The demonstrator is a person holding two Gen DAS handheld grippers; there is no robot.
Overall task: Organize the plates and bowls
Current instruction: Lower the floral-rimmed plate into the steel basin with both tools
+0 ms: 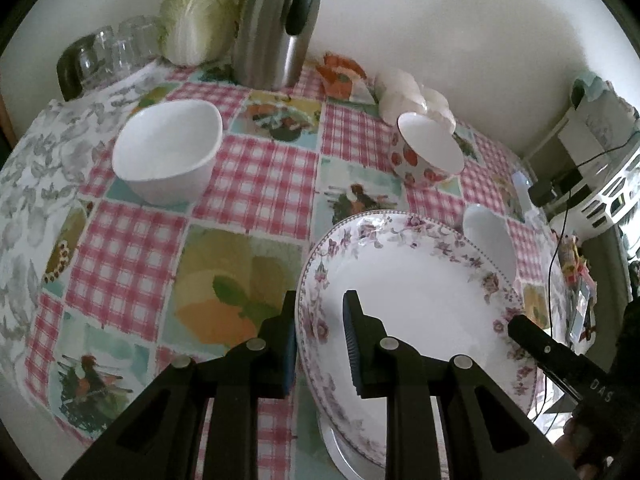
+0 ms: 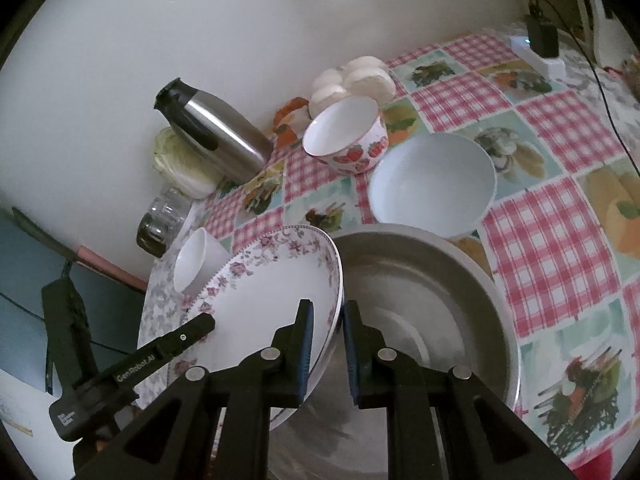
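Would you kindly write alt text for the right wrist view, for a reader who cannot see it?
Both grippers pinch opposite rim edges of a floral plate: the right gripper at centre, the left gripper from the lower left, holding it tilted over a metal basin. Behind, on a checked tablecloth, stand a white bowl, a strawberry bowl and a steel flask.

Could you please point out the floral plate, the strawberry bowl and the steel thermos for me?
floral plate (image 1: 420,300): left wrist view, on its white centre.
strawberry bowl (image 2: 360,156): right wrist view, on its patterned outer wall.
steel thermos (image 1: 276,36): left wrist view, on its metal body.
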